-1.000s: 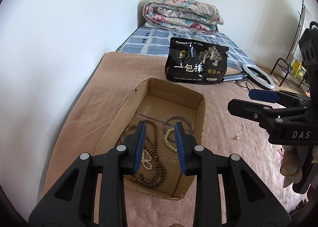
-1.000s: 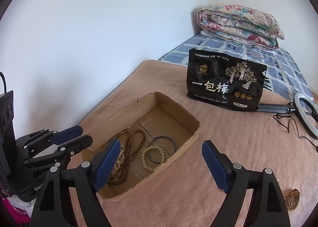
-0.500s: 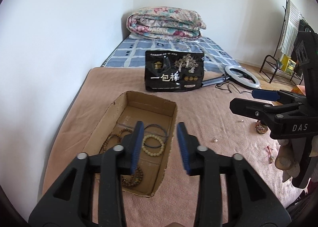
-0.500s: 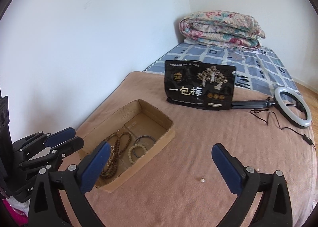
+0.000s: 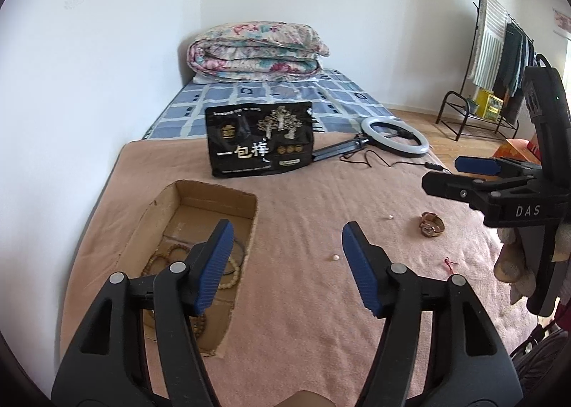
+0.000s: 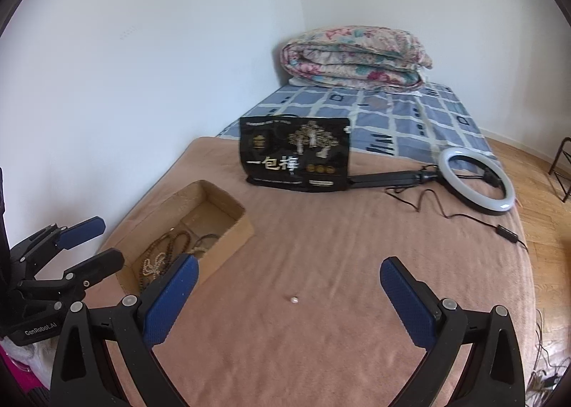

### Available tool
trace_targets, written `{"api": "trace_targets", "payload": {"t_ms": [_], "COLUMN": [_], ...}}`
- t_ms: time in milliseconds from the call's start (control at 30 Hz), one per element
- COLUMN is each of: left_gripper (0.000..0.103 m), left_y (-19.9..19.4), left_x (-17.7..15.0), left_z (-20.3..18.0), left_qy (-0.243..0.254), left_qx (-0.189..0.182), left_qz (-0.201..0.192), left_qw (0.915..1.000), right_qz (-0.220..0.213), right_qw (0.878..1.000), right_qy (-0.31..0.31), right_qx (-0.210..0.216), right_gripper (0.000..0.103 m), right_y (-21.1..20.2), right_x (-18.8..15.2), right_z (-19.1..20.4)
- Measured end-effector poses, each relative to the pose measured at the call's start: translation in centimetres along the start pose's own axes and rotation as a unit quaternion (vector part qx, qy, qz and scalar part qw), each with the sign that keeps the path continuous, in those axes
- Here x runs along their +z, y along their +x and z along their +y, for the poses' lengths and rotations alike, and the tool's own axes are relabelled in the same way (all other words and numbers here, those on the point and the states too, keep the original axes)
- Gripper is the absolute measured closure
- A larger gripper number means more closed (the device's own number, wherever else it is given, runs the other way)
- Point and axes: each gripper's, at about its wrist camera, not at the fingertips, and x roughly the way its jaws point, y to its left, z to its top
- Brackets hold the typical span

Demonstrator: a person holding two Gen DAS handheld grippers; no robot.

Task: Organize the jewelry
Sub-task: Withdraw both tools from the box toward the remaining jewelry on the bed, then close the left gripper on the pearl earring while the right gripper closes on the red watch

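Note:
An open cardboard box (image 5: 214, 191) (image 6: 232, 205) lies on the pink blanket and holds brown bead strings (image 5: 167, 257) (image 6: 162, 252), a pale bead bracelet and a dark ring. My left gripper (image 5: 285, 268) (image 6: 100, 246) hovers at the box's right edge, its jaws opening with nothing between them. My right gripper (image 6: 291, 285) (image 5: 449, 177) is wide open and empty above a loose pearl (image 6: 293, 299) (image 5: 335, 257). On the blanket to the right lie a second pearl (image 5: 390, 217), a gold watch (image 5: 431, 225) and a small red piece (image 5: 450, 262).
A black snack bag (image 5: 260, 139) (image 6: 296, 157) stands behind the box. A ring light (image 6: 476, 180) with its cord lies at the back right. A folded floral quilt (image 5: 257, 50) sits by the white wall. A clothes rack (image 5: 492, 61) stands on the wooden floor.
Both grippers have pulled back and to the right, away from the box, and risen a little. The left jaws have spread from nearly shut to wide. The right jaws widened early on.

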Motion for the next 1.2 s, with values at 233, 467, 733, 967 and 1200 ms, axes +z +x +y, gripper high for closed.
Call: {"api": "trace_targets", "payload": {"t_ms": [233, 467, 733, 967, 1200], "left_gripper": [0.038, 0.038, 0.038, 0.038, 0.043], "left_y": [1.0, 2.7, 5.2, 7.5, 10.3], "left_x": [-0.1, 0.0, -0.2, -0.6, -1.5], "left_z": [-2.0, -3.8, -4.9, -5.7, -5.9], "left_qy": [0.011, 0.013, 0.004, 0.002, 0.004], "left_qx": [-0.015, -0.038, -0.058, -0.066, -0.074], "left_qz": [0.003, 0.015, 0.042, 0.059, 0.079], "left_qw": [0.9998, 0.9991, 0.9974, 0.996, 0.9941], "right_qz": [-0.002, -0.003, 0.004, 0.021, 0.034], "right_qw": [0.999, 0.996, 0.991, 0.988, 0.986], "right_qy": [0.021, 0.042, 0.07, 0.097, 0.107], "right_qx": [-0.038, -0.077, -0.11, -0.122, -0.124], "right_gripper": [0.0, 0.0, 0.0, 0.0, 0.0], "right_y": [-2.4, -4.2, -5.1, -4.0, -2.2], "right_x": [-1.3, -2.7, -4.3, -5.9, -7.2], "right_z": [-4.8, -9.4, -14.1, -17.3, -19.2]}}
